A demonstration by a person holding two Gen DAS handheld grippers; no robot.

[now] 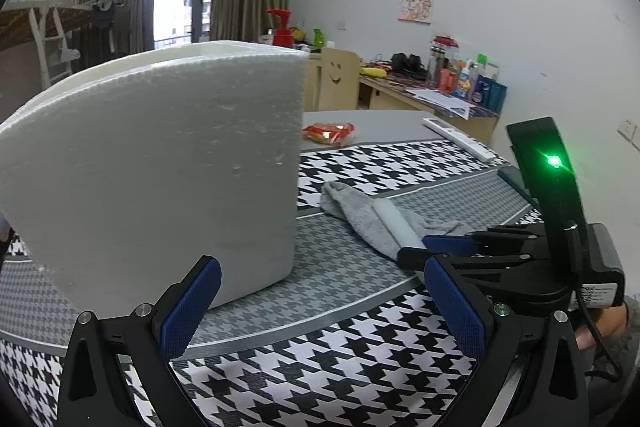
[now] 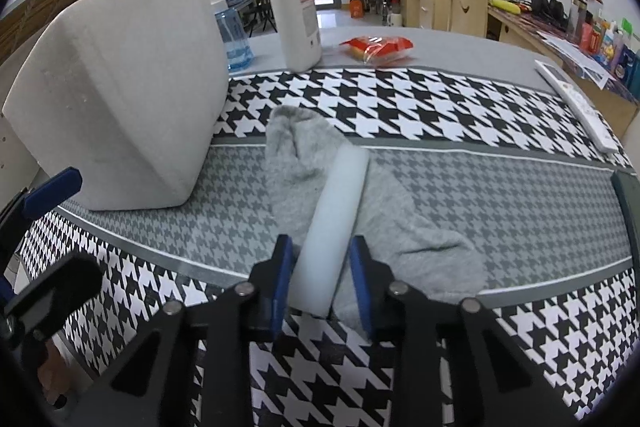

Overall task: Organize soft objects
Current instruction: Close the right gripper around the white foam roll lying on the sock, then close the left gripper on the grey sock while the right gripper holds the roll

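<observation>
Right now your right tool (image 2: pixel 318 277) straddles the near end of the white foam roll (image 2: pixel 336 211), jaws narrow, seemingly gripping it; its long axis runs straight away from you atop the grey sock (image 2: pixel 400 227). Your left tool (image 1: pixel 320 311) gapes wide, empty, beside the foam box (image 1: pixel 160 167).

In the left wrist view the white foam box (image 1: pixel 160 167) fills the left and centre of the frame, a wall just ahead of the open left claw (image 1: pixel 320 311), with bare houndstooth surface (image 1: pixel 320 367) only along the bottom. Lower right, the right claw (image 1: pixel 444 247) blocks the way. In the right wrist view, open cloth lies right of the grey sock (image 2: pixel 304 163); a pump bottle (image 2: pixel 294 7) and red packet (image 2: pixel 376 49) stand at upper centre.
</observation>
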